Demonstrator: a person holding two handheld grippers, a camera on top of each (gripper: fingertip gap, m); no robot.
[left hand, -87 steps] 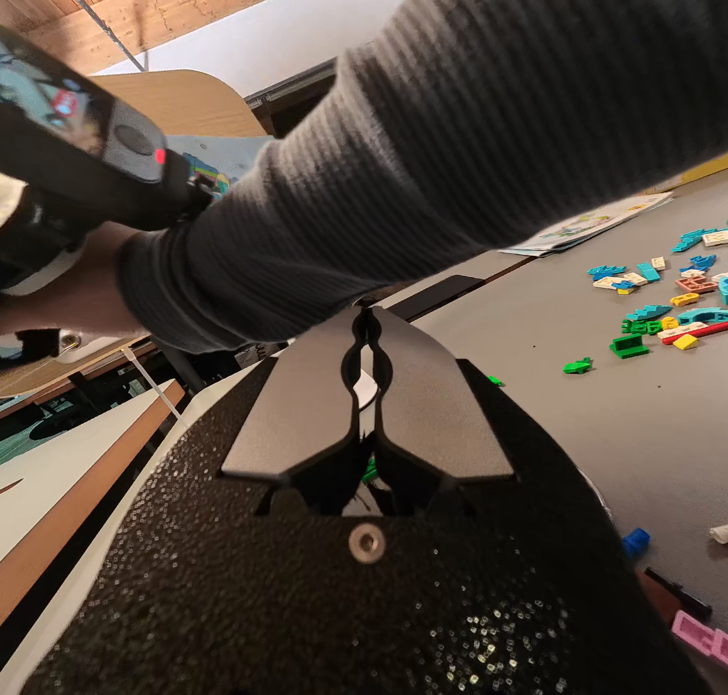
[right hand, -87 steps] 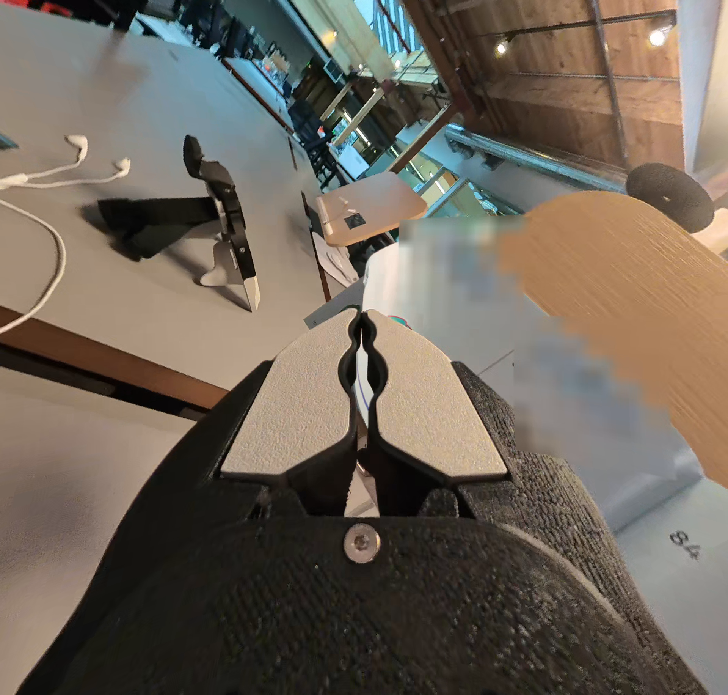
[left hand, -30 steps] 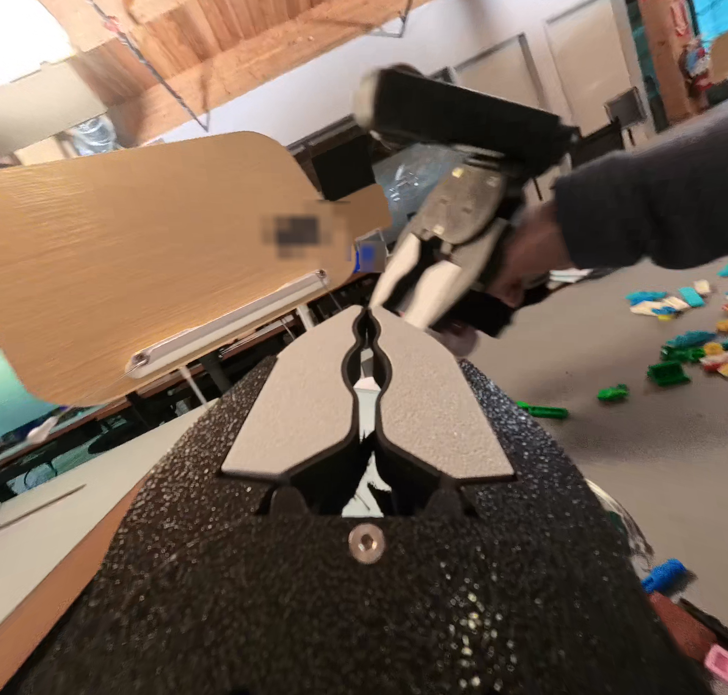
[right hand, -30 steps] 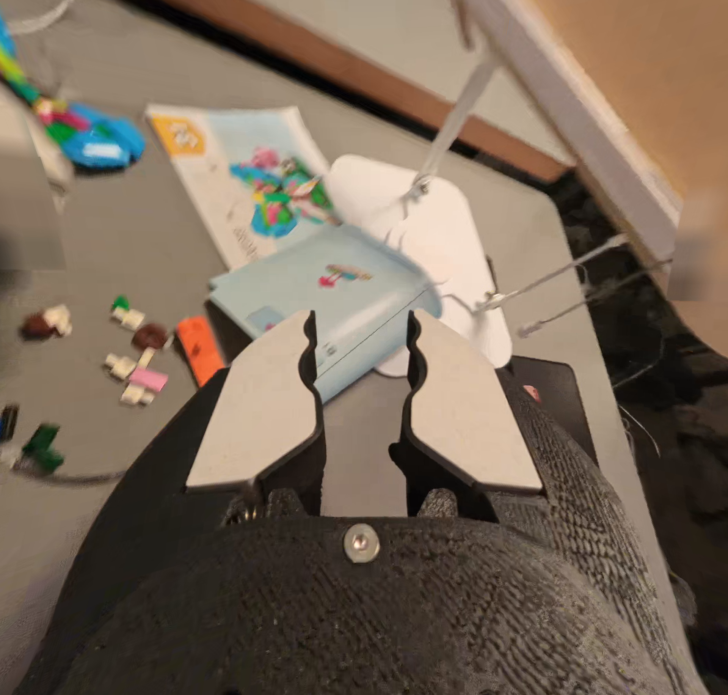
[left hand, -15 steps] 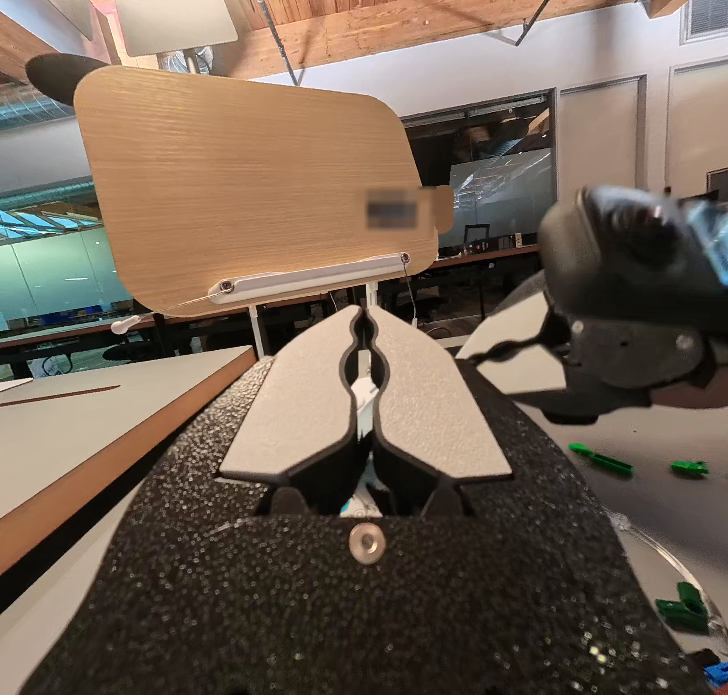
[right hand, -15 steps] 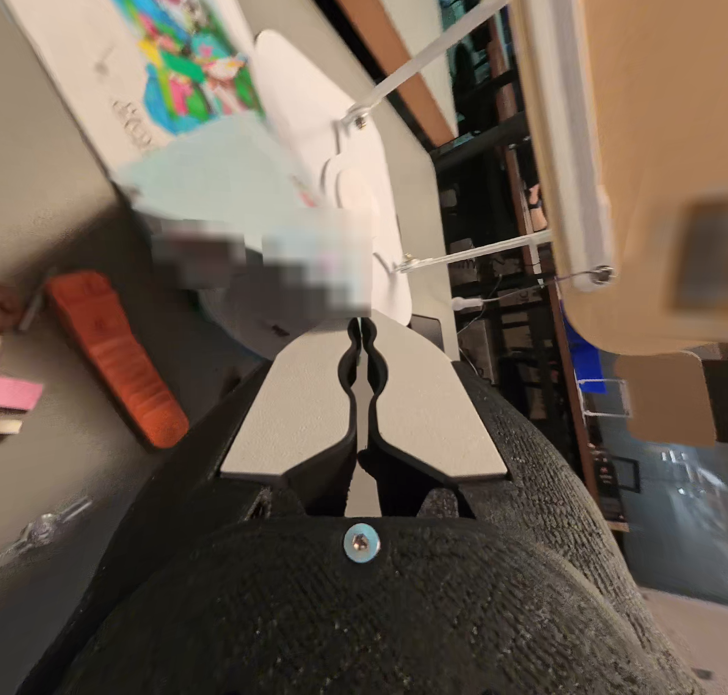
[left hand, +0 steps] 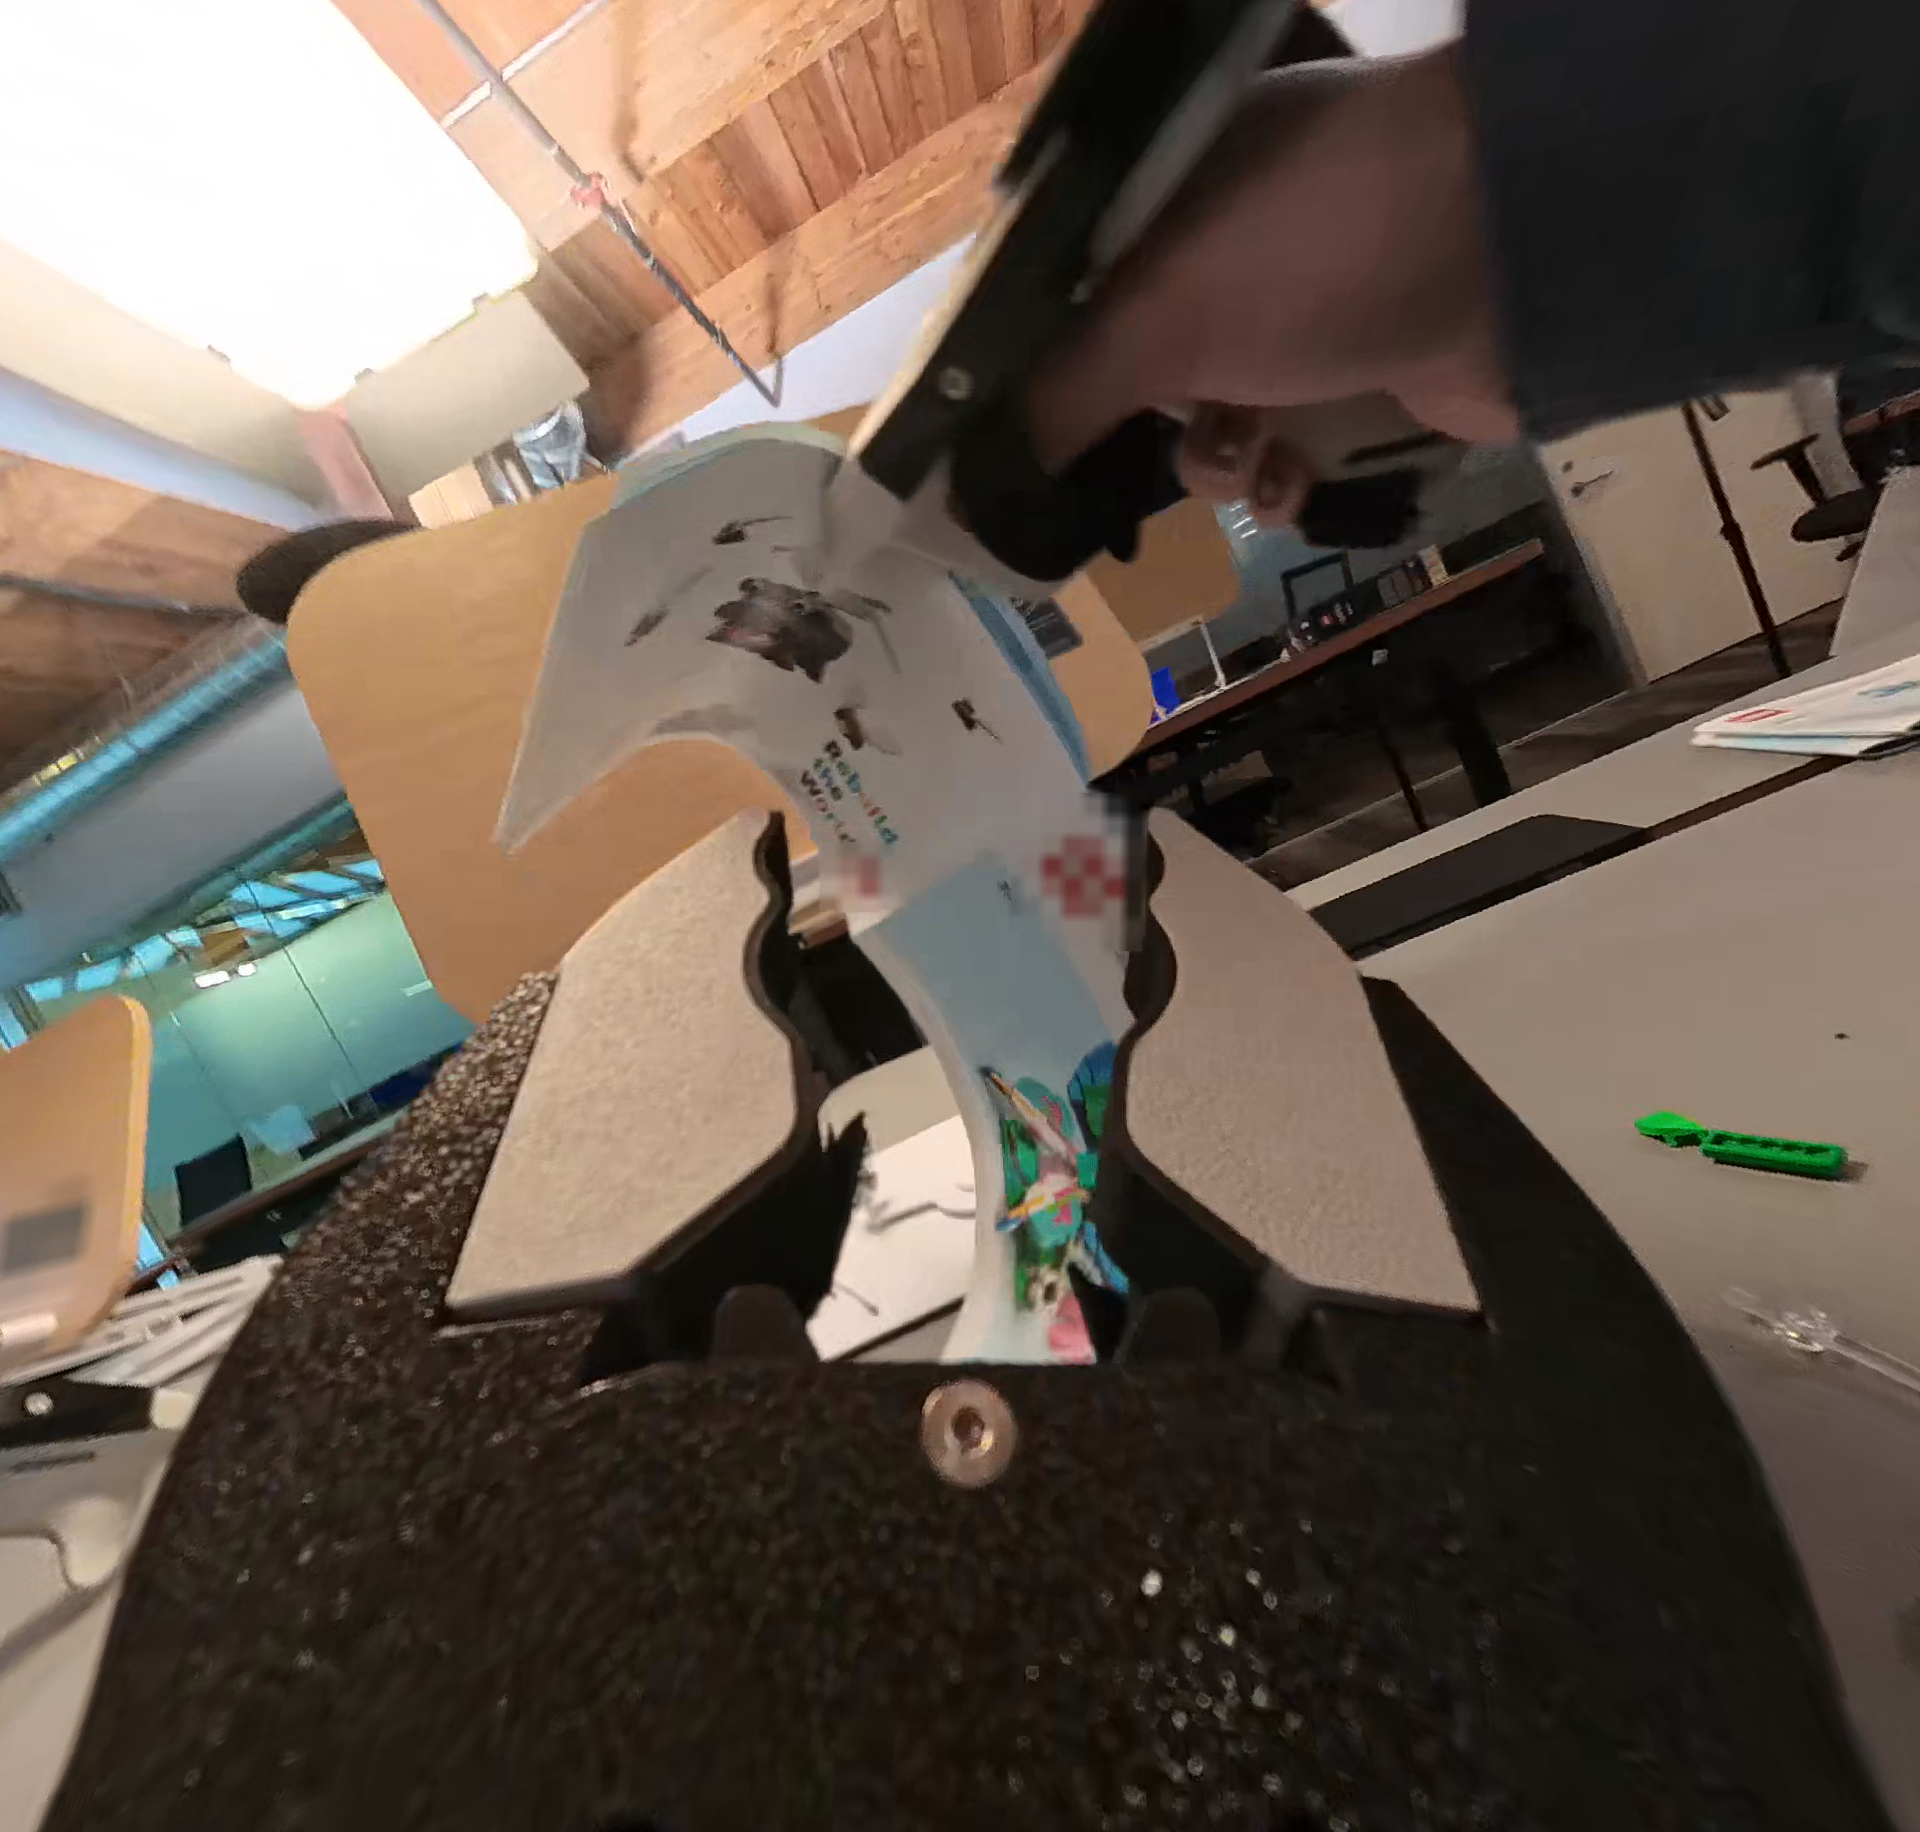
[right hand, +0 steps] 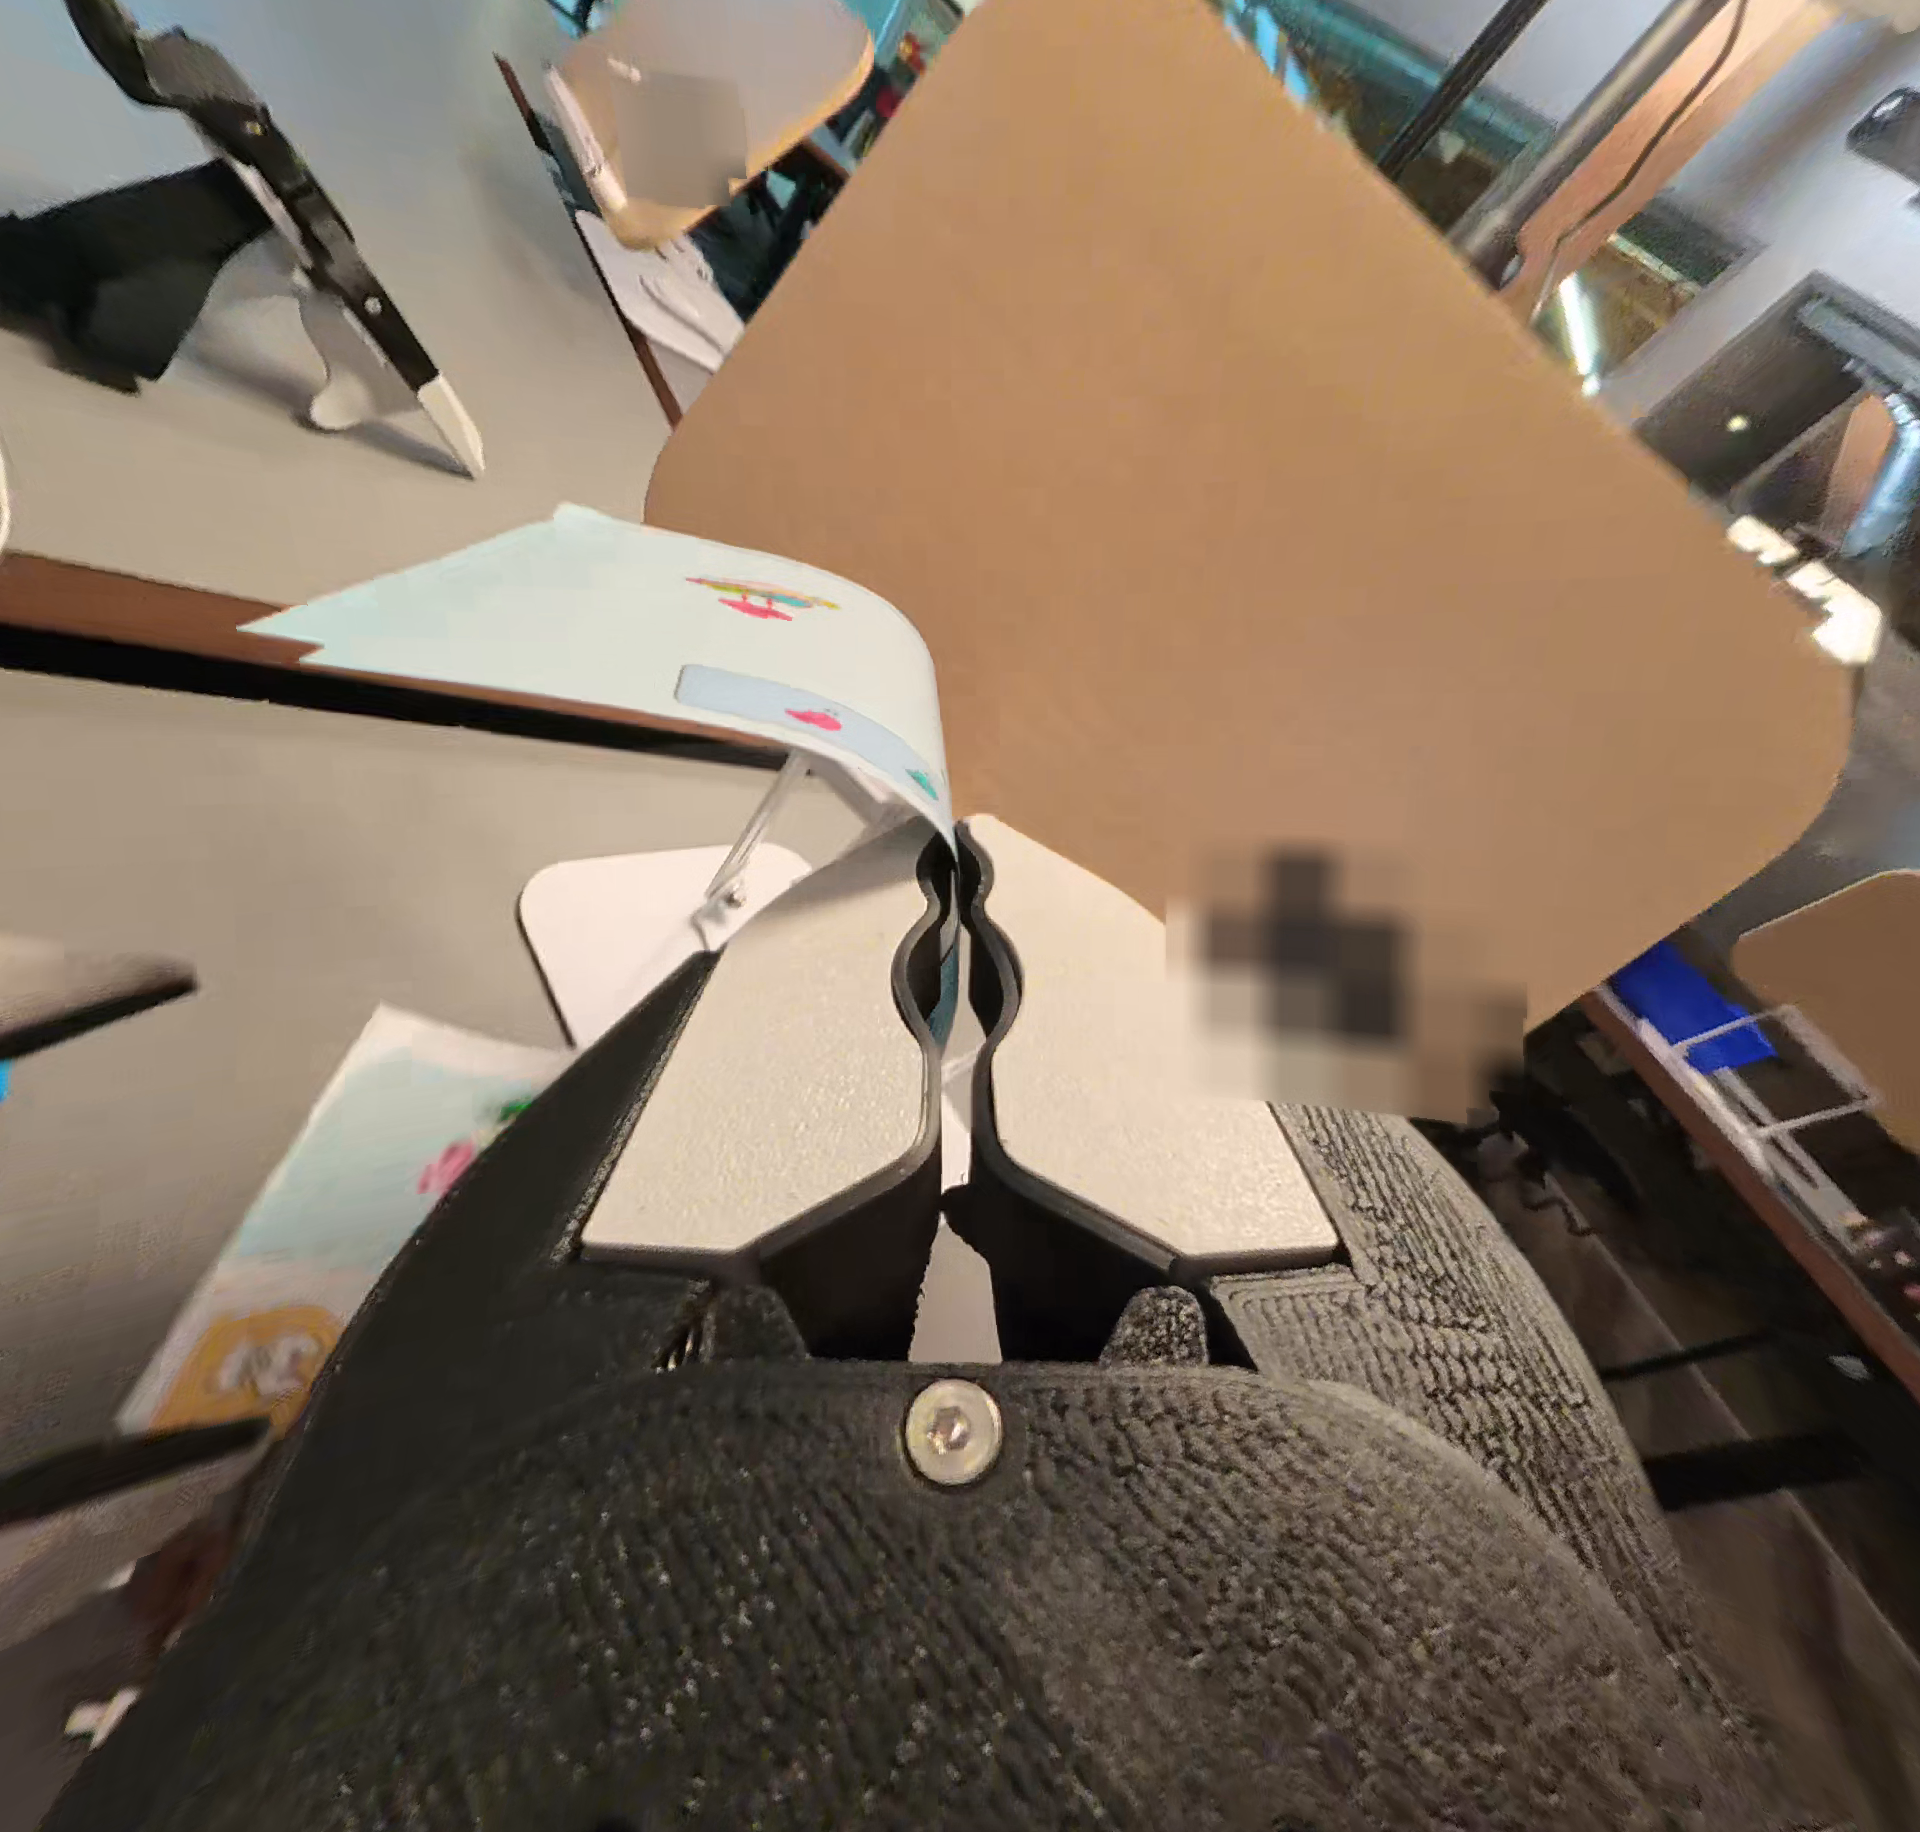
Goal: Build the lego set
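Two tongs are sharing one instruction booklet: the left tongs are standing wide, the booklet's lower edge hanging loose between their fingers, while the right tongs above are pinching its upper edge tight. Its long axis is running up toward the wooden stand beyond. Half a second ago the left tongs were clamped shut

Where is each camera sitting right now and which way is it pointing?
Left wrist view: on the left tool, open, tilted up at the ceiling, the booklet and the right tool with the hand.
Right wrist view: on the right tool, shut on the booklet, facing the wooden board.
Shared: booklet, board.
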